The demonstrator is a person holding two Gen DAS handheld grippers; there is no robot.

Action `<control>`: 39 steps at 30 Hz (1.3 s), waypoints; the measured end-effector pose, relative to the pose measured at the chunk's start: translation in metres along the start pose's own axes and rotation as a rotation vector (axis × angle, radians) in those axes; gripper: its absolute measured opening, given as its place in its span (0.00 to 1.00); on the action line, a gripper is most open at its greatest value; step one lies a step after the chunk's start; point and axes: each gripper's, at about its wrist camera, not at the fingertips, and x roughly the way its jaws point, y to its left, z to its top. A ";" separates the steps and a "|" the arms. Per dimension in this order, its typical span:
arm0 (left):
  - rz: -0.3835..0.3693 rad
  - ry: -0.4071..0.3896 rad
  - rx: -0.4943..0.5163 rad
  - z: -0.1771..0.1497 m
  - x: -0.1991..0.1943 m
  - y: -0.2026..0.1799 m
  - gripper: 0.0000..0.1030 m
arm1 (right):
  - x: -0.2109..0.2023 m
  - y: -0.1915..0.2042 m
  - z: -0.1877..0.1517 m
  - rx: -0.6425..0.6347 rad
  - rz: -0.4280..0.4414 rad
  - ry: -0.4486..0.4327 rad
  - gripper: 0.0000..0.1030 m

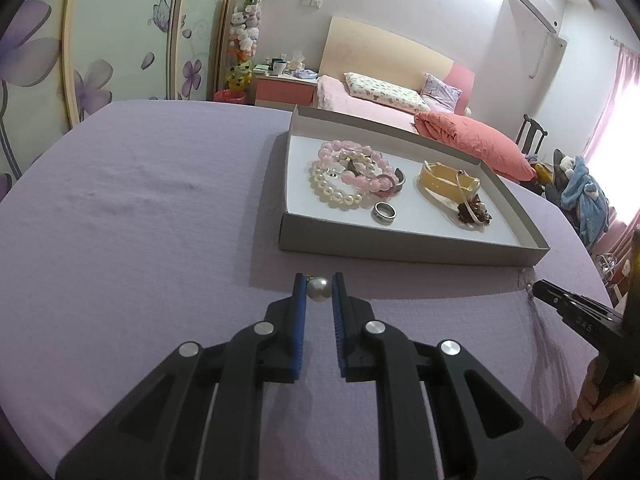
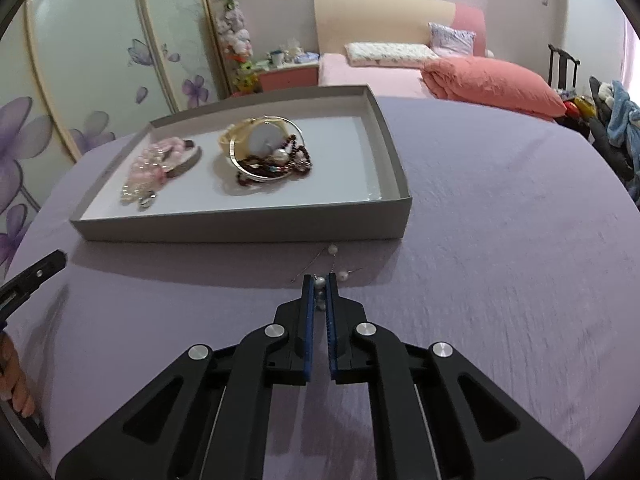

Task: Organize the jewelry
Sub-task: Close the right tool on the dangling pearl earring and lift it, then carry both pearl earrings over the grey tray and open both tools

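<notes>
Both tongs gripping pearl pieces in front of the tray

The left gripper (image 1: 319,286) is pinching a pearl earring (image 1: 318,289); the right gripper (image 2: 319,283) is clamping a pearl chain (image 2: 319,282). The grey tray (image 2: 240,224) is sitting just beyond both.

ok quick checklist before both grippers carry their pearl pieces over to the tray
1. Left gripper on the large pearl: jaws sit against both its sides, ok.
2. Right gripper on the small pearl strand: jaws closed on it, ok.
3. Strand's loose ends: two pearls on wires still lie on the cloth, not ok.
4. Tray open: ok.
5. Free spot in tray: bare floor at its right side, ok.
6. Pearls lifted off the cloth: cannot tell.
</notes>
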 end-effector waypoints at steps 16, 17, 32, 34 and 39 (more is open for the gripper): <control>-0.033 -0.041 0.034 -0.023 -0.043 -0.008 0.13 | -0.069 0.013 -0.019 0.014 0.113 -0.170 0.06; -0.037 -0.045 0.034 -0.025 -0.046 -0.009 0.13 | -0.072 0.016 -0.019 0.012 0.116 -0.178 0.06; -0.090 -0.098 0.066 -0.034 -0.085 -0.022 0.13 | -0.104 0.024 -0.021 -0.005 0.131 -0.266 0.06; -0.093 -0.101 0.070 -0.034 -0.086 -0.023 0.13 | -0.107 0.025 -0.021 -0.007 0.131 -0.274 0.06; -0.098 -0.112 0.074 -0.034 -0.091 -0.026 0.13 | -0.112 0.026 -0.018 -0.010 0.132 -0.293 0.06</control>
